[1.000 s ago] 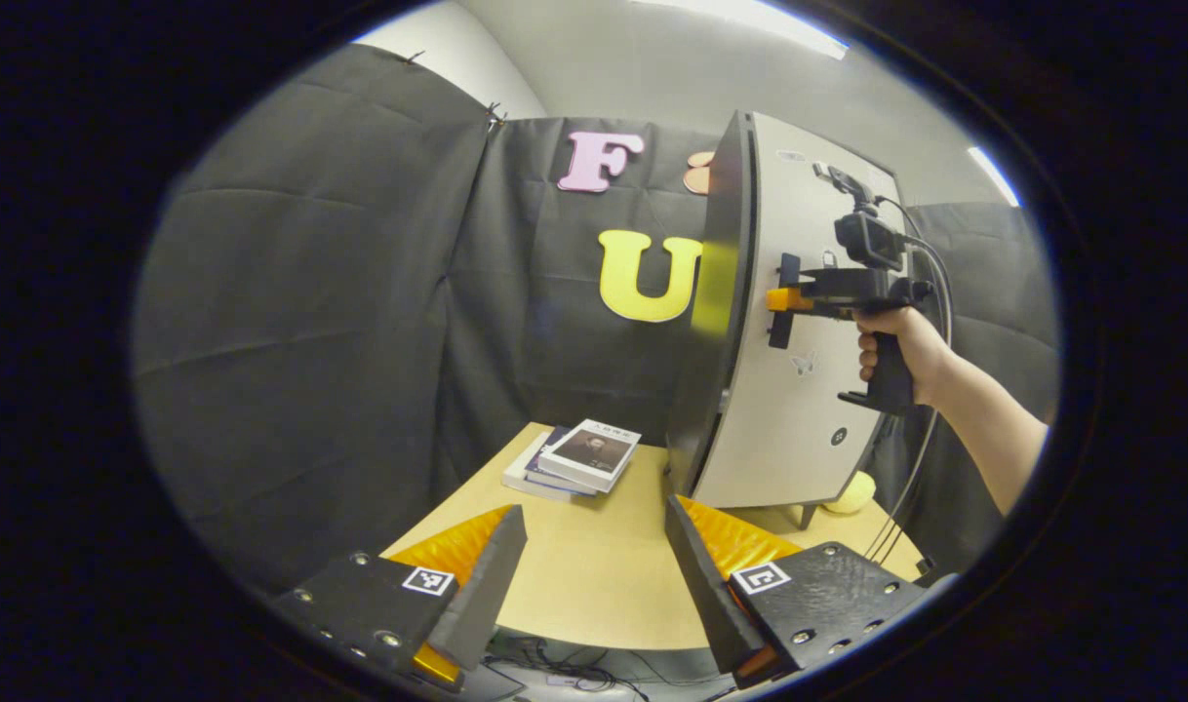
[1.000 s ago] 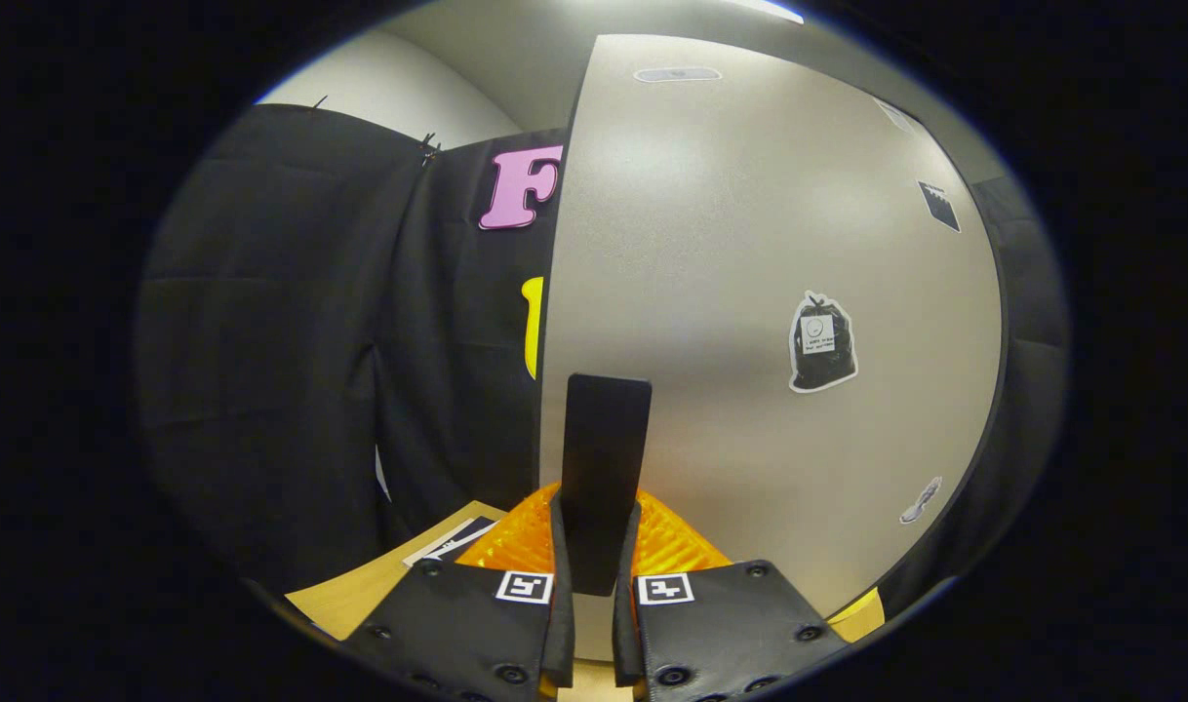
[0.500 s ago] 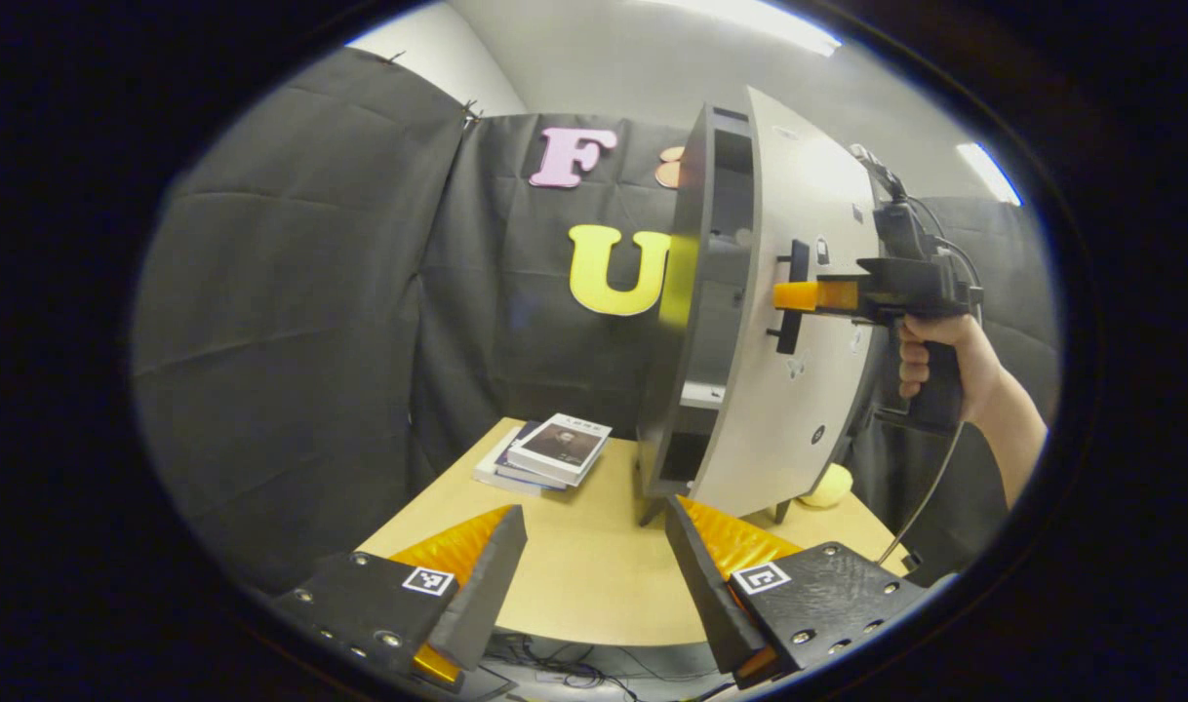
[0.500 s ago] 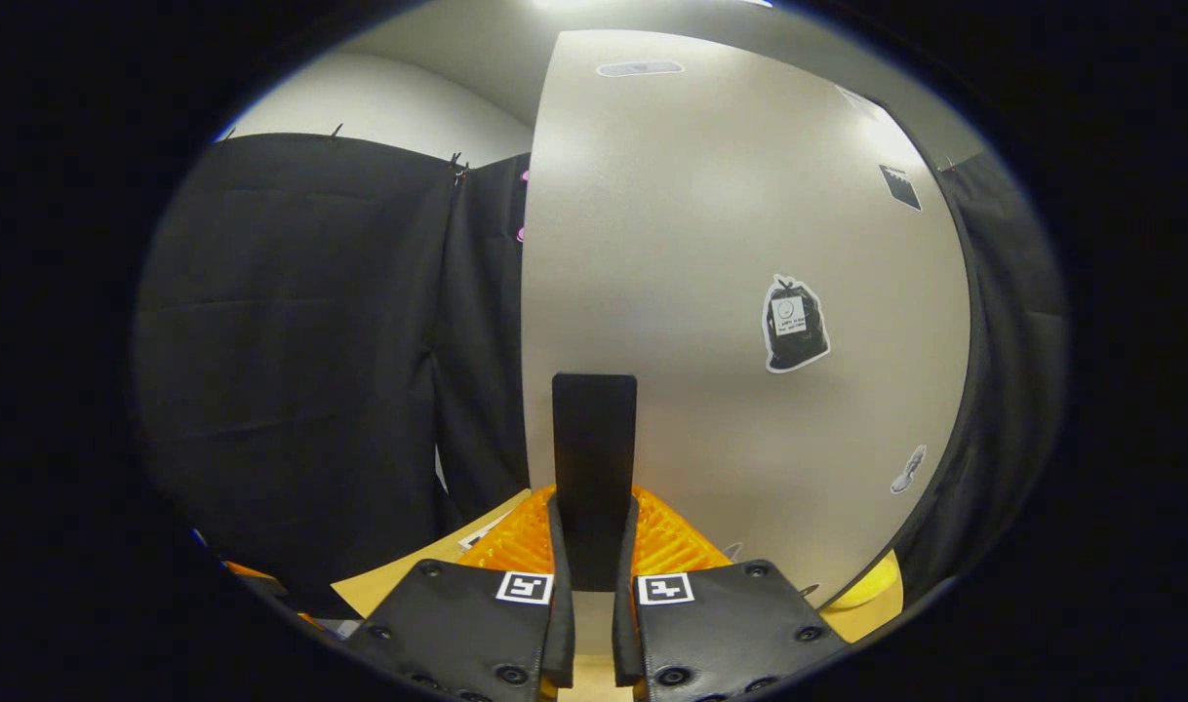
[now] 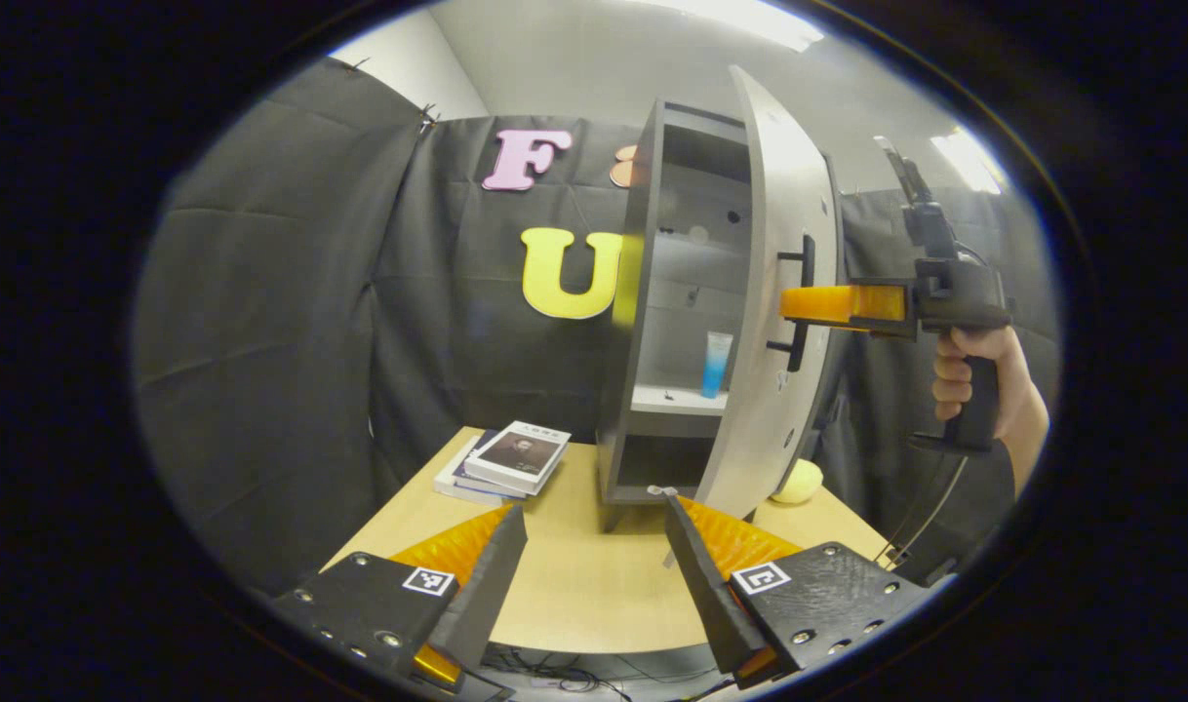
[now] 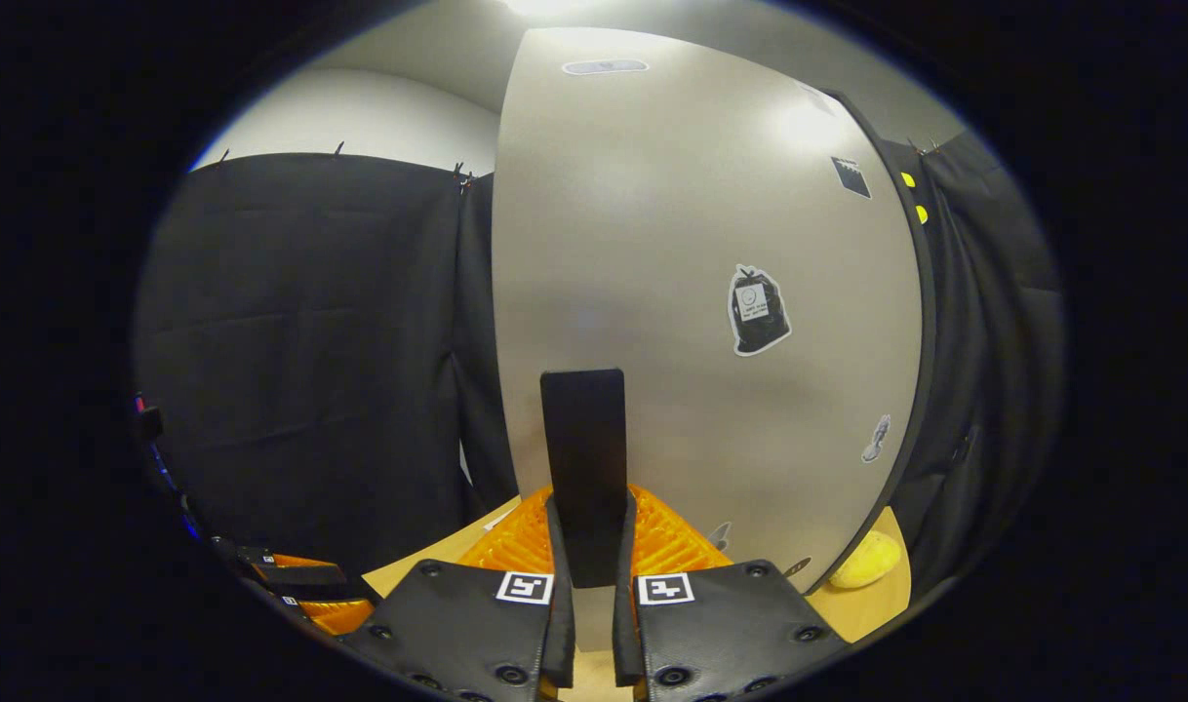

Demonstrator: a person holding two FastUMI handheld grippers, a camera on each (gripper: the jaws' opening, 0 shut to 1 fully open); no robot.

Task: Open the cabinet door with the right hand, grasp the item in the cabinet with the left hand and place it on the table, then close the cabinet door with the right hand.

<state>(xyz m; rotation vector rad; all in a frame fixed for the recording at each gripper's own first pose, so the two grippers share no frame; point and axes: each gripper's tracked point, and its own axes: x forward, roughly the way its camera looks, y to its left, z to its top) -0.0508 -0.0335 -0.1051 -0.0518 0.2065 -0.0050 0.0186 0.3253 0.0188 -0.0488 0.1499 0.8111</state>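
- In the right gripper view the right gripper sits at the bottom centre, its two fingers pressed in on either side of the dark upright door handle.
- That handle belongs to the pale grey cabinet door, which spreads across the centre and right of the frame and carries a few small stickers.
- In the left gripper view the left gripper sits at the bottom with its fingers spread wide apart and nothing between them, above the near edge of the wooden table.
- Right of centre in that view stands the cabinet, its door swung partly out so the shelves show.
- A small blue tube stands upright on the middle shelf, near the door edge.
- At the right edge a hand grips the other tool's handle.
- A stack of books lies on the table left of the cabinet; a yellow object lies at its lower right.
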